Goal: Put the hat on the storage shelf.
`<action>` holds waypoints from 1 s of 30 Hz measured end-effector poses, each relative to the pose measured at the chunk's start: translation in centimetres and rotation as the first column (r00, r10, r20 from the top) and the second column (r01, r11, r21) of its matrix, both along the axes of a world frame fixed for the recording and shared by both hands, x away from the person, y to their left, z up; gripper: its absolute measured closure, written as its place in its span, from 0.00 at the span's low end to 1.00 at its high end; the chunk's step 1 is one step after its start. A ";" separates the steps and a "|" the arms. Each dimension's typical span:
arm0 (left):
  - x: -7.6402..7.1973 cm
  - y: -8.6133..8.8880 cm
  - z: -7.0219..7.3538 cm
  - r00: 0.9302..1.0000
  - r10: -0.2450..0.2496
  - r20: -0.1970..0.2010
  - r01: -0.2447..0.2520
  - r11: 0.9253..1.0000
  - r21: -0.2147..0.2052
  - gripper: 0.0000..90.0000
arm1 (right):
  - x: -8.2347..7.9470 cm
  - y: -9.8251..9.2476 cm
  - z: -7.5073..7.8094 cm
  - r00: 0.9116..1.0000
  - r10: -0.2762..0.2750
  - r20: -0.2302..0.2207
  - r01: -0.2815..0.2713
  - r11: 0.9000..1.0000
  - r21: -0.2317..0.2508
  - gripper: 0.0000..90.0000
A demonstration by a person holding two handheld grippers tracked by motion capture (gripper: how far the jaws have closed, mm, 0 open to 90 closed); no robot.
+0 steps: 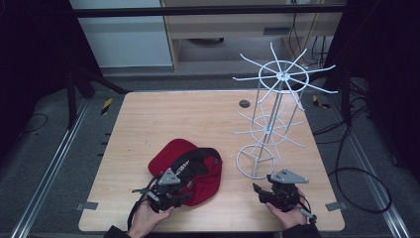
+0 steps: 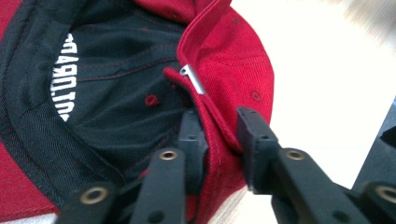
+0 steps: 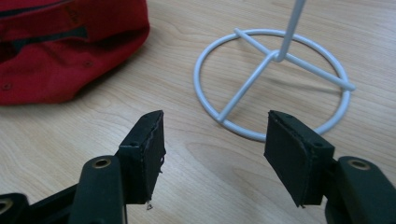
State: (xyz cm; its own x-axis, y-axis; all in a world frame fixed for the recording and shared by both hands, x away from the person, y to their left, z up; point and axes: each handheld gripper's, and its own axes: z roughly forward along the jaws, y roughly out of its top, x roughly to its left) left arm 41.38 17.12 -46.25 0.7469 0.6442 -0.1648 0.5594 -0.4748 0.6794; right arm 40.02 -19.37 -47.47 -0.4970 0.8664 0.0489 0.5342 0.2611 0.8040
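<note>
A red cap [image 1: 179, 151] with a black lining lies upside down on the wooden table [image 1: 173, 114], near its front left. My left gripper [image 1: 185, 192] is at the cap's near edge. In the left gripper view the left gripper [image 2: 217, 135] is shut on the red cap [image 2: 233, 60] at its rear rim, one jaw inside against the lining and the other outside, just below a small metal buckle [image 2: 192, 79]. My right gripper [image 1: 264, 191] hovers open at the front right. Nothing lies between the right gripper's [image 3: 215, 135] pads, and the cap [image 3: 70, 51] is off to its left.
A white wire rack [image 1: 267, 129] with spoke arms on two tiers stands on the right half of the table. Its ring base [image 3: 275, 79] lies just ahead of the right gripper. A dark round spot [image 1: 244, 103] marks the table's far side. Cables trail on the floor at the right.
</note>
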 end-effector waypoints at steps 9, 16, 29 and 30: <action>0.0 0.9 2.4 0.994 0.030 0.103 -0.015 0.990 -0.139 0.94 | -0.2 1.9 0.2 0.998 0.067 0.010 -0.067 0.998 0.016 0.46; 0.3 0.5 3.8 0.985 0.035 0.169 -0.004 0.983 -0.181 0.94 | -0.4 3.5 0.3 0.992 0.126 0.027 -0.127 0.992 0.023 0.46; 1.1 -0.4 7.5 0.964 0.065 0.258 0.008 0.962 -0.274 0.94 | 0.0 7.5 0.6 0.967 0.245 0.066 -0.250 0.966 0.071 0.43; 1.1 -0.4 7.5 0.964 0.065 0.258 0.008 0.962 -0.274 0.94 | 0.0 7.5 0.6 0.967 0.245 0.066 -0.250 0.966 0.071 0.43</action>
State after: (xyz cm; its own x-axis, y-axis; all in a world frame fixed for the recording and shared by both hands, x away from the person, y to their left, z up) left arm 42.48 16.77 -38.76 0.7690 0.6245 -0.1364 0.3550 -0.2397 0.9036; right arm 39.99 -11.88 -46.91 -0.6993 0.7106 0.0775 0.4145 0.3147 0.8539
